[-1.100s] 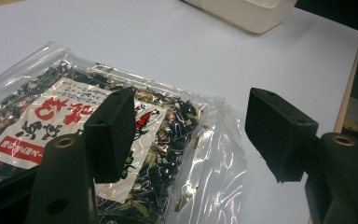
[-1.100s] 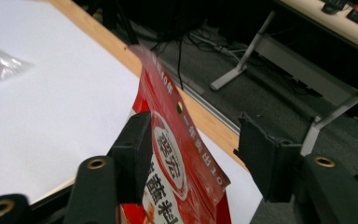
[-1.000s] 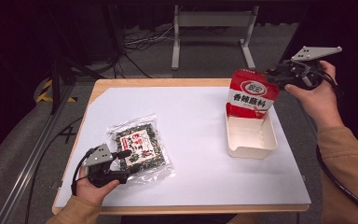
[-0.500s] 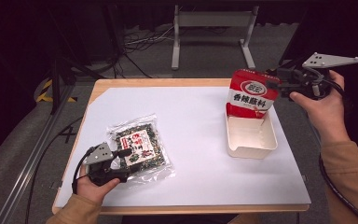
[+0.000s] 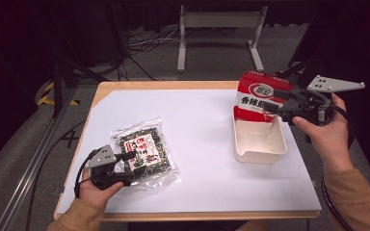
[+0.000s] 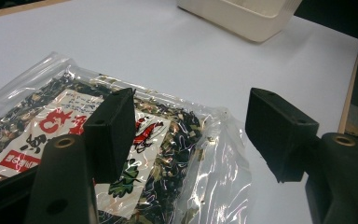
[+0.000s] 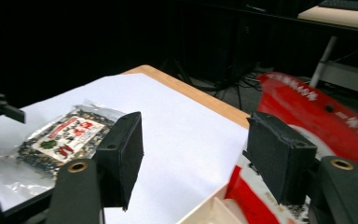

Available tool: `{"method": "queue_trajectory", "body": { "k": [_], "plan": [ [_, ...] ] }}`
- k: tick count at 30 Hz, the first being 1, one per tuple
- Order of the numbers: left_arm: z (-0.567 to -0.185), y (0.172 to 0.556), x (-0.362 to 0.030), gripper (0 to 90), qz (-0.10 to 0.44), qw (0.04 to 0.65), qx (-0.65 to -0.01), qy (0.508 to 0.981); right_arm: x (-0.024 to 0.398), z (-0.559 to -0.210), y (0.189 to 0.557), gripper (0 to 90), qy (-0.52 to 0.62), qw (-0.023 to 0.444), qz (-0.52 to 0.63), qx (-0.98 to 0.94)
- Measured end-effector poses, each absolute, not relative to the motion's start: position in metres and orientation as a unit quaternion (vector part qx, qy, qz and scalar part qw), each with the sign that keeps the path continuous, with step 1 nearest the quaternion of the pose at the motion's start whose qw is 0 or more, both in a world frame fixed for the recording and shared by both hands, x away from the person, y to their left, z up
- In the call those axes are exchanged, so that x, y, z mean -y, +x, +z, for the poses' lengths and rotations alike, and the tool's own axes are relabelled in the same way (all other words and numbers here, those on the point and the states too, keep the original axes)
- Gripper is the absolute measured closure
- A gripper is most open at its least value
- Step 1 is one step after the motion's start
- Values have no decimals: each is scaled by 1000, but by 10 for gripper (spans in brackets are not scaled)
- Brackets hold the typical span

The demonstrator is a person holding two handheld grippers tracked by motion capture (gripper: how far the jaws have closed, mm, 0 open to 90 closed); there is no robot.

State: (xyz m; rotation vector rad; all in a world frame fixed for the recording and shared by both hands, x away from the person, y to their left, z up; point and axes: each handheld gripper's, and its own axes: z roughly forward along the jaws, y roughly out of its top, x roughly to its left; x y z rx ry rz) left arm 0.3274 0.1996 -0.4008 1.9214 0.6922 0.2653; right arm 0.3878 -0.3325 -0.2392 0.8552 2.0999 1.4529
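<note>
A clear bag of dark dried mix (image 5: 144, 151) with a red-and-white label lies flat on the white sheet at the near left. My left gripper (image 5: 134, 163) is open at its near corner. In the left gripper view (image 6: 196, 126) one jaw hangs over the clear bag (image 6: 168, 140) and the other stands past its edge. A red snack bag (image 5: 260, 94) stands upright at the far end of a cream tray (image 5: 260, 154). My right gripper (image 5: 270, 108) is open beside the red bag's front, with the red bag (image 7: 317, 112) behind the right-hand jaw (image 7: 193, 149).
A white sheet (image 5: 197, 120) covers most of the wooden table (image 5: 173, 85). A metal stand (image 5: 219, 29) and cables sit on the floor beyond the far edge. The tray's near half holds nothing.
My right gripper has come down along the red bag's front, from near its top to its lower half. The left gripper and the clear bag have stayed put.
</note>
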Motion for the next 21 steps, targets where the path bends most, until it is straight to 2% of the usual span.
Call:
{"method": "queue_trajectory", "body": {
  "k": [21],
  "plan": [
    [-387,332,-210,313,132,509,-314,791,311,-291,365,342,297,179,556,-755]
  ]
}}
